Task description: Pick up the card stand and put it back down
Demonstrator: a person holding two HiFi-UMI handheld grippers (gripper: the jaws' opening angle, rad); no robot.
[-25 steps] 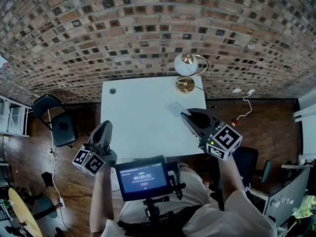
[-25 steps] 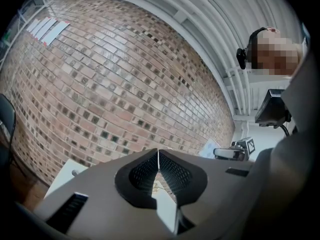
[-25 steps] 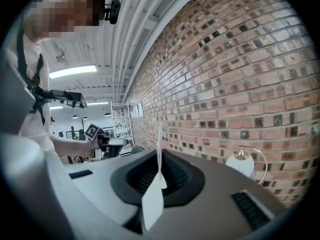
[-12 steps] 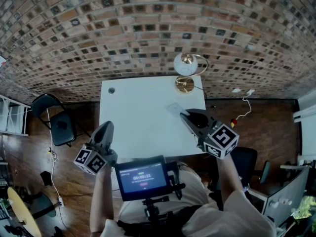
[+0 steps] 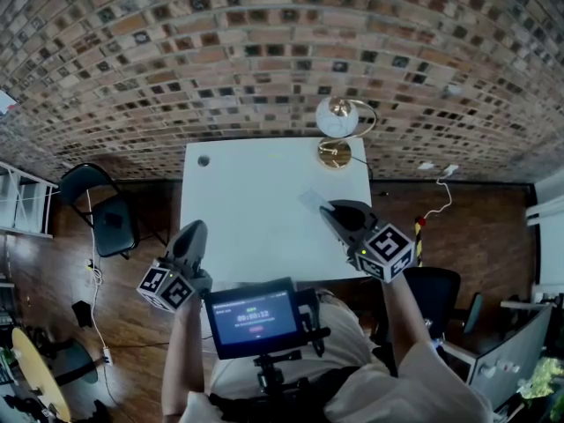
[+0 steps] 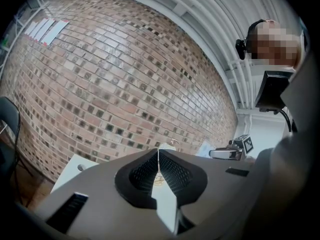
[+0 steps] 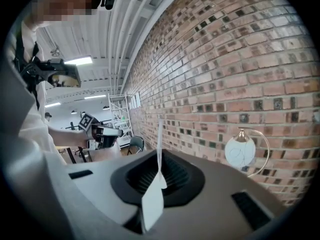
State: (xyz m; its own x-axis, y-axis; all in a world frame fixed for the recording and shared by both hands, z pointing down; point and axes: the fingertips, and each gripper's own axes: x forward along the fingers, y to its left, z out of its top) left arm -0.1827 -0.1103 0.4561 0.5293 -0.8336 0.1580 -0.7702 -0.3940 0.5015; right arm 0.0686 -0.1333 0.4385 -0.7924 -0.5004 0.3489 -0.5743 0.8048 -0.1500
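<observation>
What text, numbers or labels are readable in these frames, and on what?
Nothing can be quoted.
On the chest screen: a row of timer-like digits, too blurred to read.
On the marker cubes: black-and-white square patterns, no letters.
On the sheets pinned to the brick wall: too small to read.
On the card stand: no print visible.

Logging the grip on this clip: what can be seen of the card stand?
The card stand is a thin, pale, see-through sheet, plastic by its look. The right gripper has its jaws shut on it, so it shows edge-on between them, poking past the tips. In the head view it sits over the right side of the white table; whether it touches the tabletop cannot be told.
</observation>
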